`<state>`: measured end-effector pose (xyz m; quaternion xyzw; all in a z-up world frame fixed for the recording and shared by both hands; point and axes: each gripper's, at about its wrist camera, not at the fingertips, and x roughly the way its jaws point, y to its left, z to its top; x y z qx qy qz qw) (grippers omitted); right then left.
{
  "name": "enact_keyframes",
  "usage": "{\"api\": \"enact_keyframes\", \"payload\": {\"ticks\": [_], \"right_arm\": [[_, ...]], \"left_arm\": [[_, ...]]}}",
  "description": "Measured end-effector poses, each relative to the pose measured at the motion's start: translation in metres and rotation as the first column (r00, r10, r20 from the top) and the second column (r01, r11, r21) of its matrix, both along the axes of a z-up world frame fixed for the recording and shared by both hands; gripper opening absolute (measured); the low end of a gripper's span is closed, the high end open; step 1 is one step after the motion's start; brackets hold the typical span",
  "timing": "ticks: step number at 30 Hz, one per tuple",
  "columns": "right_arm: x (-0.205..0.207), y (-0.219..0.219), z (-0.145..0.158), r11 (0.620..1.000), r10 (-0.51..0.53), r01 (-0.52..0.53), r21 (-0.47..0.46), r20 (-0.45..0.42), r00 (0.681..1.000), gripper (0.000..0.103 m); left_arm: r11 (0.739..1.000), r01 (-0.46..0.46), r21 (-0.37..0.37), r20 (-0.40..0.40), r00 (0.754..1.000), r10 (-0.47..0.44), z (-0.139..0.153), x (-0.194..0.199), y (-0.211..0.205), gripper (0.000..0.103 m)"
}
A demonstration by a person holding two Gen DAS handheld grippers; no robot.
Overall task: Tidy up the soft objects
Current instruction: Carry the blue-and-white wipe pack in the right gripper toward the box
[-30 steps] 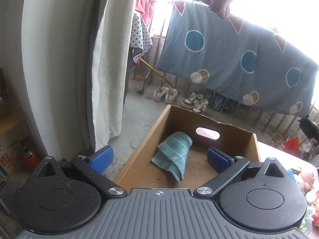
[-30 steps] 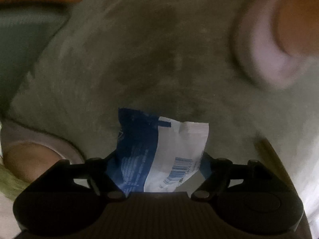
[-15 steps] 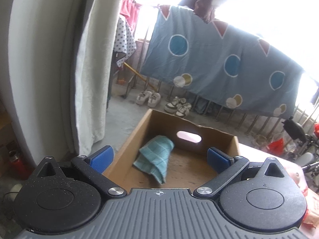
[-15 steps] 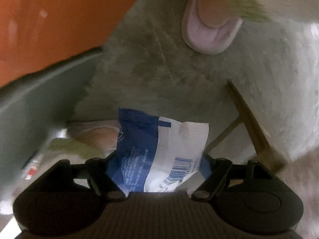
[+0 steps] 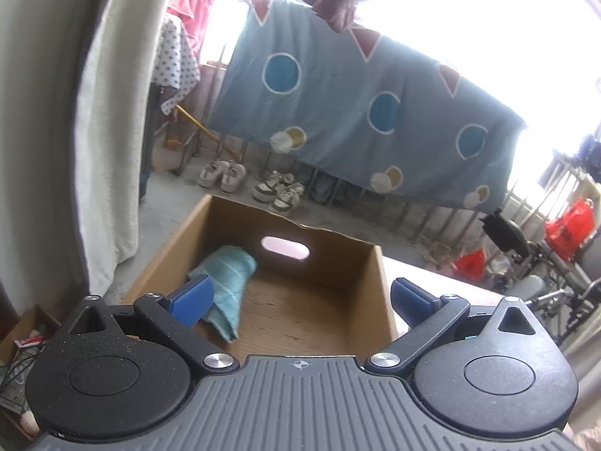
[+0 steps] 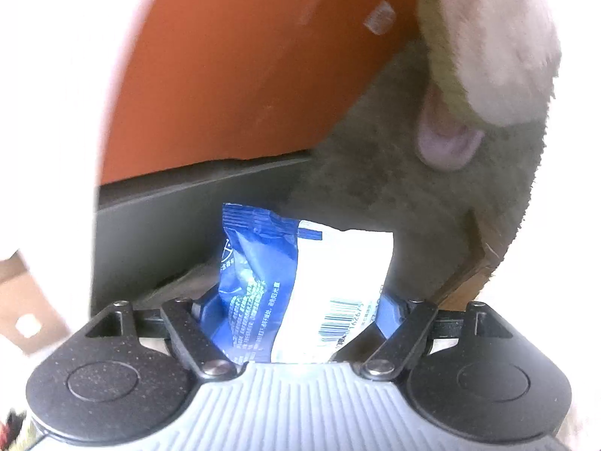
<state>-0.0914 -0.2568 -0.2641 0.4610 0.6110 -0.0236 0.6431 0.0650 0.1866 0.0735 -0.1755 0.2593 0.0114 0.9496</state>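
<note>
In the left wrist view, an open cardboard box (image 5: 323,236) holds a folded teal cloth (image 5: 225,282) against its left side. My left gripper (image 5: 298,297) is open and empty, held above the box's near end. In the right wrist view, my right gripper (image 6: 296,312) is shut on a blue and white plastic packet (image 6: 300,285). A grey-green plush toy (image 6: 432,195) with a pink ear and a white and yellow part fills the right and top. It is very close to the packet.
An orange surface (image 6: 244,75) and a dark grey panel (image 6: 169,233) stand behind the packet. In the left wrist view, a blue patterned sheet (image 5: 357,112) hangs on a rail, shoes (image 5: 248,184) line the floor, a white curtain (image 5: 109,150) hangs left, and red bags (image 5: 571,225) lie right.
The left view has swung so the box sits more central and the cloth is partly behind the left finger. The right gripper has pulled back from the plush toy, still holding the packet.
</note>
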Motion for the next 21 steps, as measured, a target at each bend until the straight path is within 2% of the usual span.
{"api": "enact_keyframes", "payload": {"ticks": [4,7,9,12,16,21], "right_arm": [[-0.009,-0.006,0.041,0.998,0.068,-0.067,-0.009,0.069,0.995,0.055],[-0.018,-0.016,0.087,0.994,0.113,-0.11,-0.028,0.137,0.984,0.055],[-0.027,-0.021,0.123,0.99,0.142,-0.135,-0.049,0.2,0.97,0.055],[-0.032,-0.024,0.177,0.986,0.164,-0.152,-0.062,0.328,0.93,0.055],[-0.02,-0.011,0.242,0.971,0.237,-0.215,-0.103,0.505,0.83,0.055],[0.047,0.029,0.29,0.914,0.384,-0.373,-0.159,0.637,0.668,0.055]], "left_arm": [[0.999,0.047,-0.019,0.009,0.999,-0.047,-0.002,-0.002,-0.008,0.101],[0.996,0.086,-0.016,0.014,0.996,-0.086,-0.003,-0.006,-0.016,0.101],[0.994,0.108,-0.003,0.009,0.994,-0.108,-0.004,-0.008,-0.02,0.101],[0.993,0.113,0.023,0.003,0.994,-0.113,-0.001,-0.013,-0.023,0.101],[0.991,0.099,0.093,-0.003,0.995,-0.099,0.006,-0.02,-0.03,0.101],[0.977,0.05,0.207,-0.028,0.999,-0.045,0.008,-0.02,-0.037,0.102]]}}
